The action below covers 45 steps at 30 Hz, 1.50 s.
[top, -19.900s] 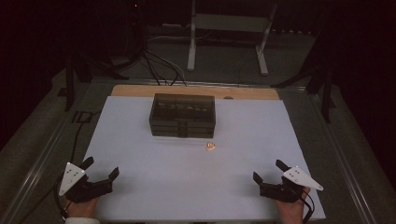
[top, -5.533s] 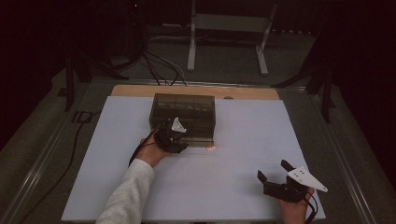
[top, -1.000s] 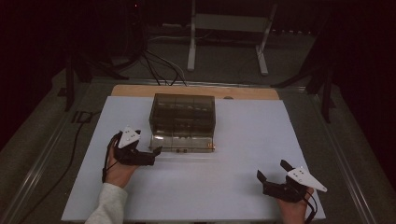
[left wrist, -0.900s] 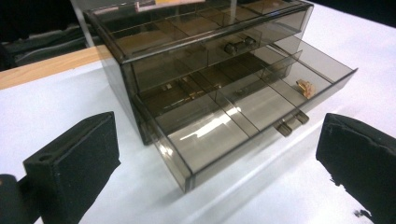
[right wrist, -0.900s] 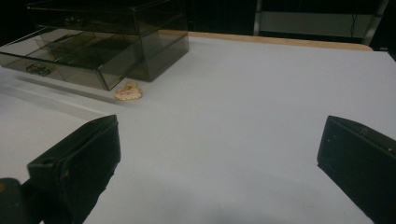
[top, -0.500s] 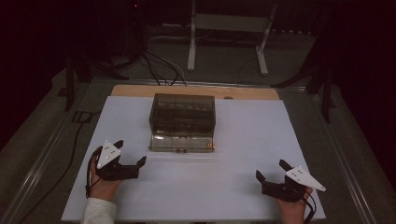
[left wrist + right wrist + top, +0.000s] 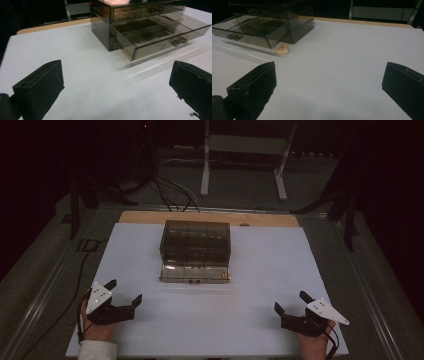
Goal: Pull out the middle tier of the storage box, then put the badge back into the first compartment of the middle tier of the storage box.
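The smoked-plastic drawer box [image 7: 195,251] is sitting at the middle of the white tabletop [image 7: 260,320], toward the far side, and its bottom drawer [image 7: 160,37] is standing pulled out toward the near edge. A small pale orange piece [image 7: 281,49] is lying on the tabletop just beside the drawer's right front corner. The left tool [image 7: 123,297] is resting released at the near left, jaws spread wide with nothing between them; the right tool [image 7: 290,302] is sitting just as slack at the near right.

That drawer is looking light, stiff and slick, thin clear plastic that could crack under a hard squeeze, so I'd be pinching its little front handle [image 7: 178,41]. The orange piece looks featherweight and flat: take it by its edges.

Compared with half a second ago, the left tool is pulling back nearer and farther left, while the right one is staying put and the drawer is remaining open.
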Available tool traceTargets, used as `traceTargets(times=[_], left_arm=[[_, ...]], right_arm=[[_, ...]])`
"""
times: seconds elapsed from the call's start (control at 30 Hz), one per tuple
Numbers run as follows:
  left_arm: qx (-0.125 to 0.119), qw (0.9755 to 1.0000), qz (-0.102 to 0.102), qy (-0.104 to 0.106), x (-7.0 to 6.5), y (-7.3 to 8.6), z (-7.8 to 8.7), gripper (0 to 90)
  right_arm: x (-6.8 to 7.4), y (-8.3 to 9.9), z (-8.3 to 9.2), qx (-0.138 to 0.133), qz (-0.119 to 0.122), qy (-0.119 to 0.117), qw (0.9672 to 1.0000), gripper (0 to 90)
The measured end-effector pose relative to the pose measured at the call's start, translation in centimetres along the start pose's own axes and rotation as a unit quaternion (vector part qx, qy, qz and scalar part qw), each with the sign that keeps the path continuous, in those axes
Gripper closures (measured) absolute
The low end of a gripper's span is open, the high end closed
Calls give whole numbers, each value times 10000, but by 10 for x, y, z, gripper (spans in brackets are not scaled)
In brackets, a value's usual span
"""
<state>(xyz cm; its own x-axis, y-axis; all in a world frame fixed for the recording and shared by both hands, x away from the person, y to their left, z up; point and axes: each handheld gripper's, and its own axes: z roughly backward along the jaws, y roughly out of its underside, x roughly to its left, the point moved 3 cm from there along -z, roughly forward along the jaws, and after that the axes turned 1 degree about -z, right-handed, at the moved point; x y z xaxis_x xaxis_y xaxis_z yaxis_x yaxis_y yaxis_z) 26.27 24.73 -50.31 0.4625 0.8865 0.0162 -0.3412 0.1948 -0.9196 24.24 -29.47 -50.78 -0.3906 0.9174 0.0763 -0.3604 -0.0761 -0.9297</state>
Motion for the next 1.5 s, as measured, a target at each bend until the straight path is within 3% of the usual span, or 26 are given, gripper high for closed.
traceTargets(times=[0.5,0.7,1.17,1.5], left_arm=[[-92,9999,-10,-118,1,1,0,6],[-93,9998,21,-153,3,2,0,6],[-78,9998,-16,-180,3,2,-2,6],[-58,9997,-61,-227,4,3,-1,6]], right_arm=[[0,0,-1,22,18,13,10000,1],[5,0,-8,133,-133,-153,9997,0],[18,-19,-32,521,438,-423,9968,1],[25,-34,-52,619,509,-698,9943,1]])
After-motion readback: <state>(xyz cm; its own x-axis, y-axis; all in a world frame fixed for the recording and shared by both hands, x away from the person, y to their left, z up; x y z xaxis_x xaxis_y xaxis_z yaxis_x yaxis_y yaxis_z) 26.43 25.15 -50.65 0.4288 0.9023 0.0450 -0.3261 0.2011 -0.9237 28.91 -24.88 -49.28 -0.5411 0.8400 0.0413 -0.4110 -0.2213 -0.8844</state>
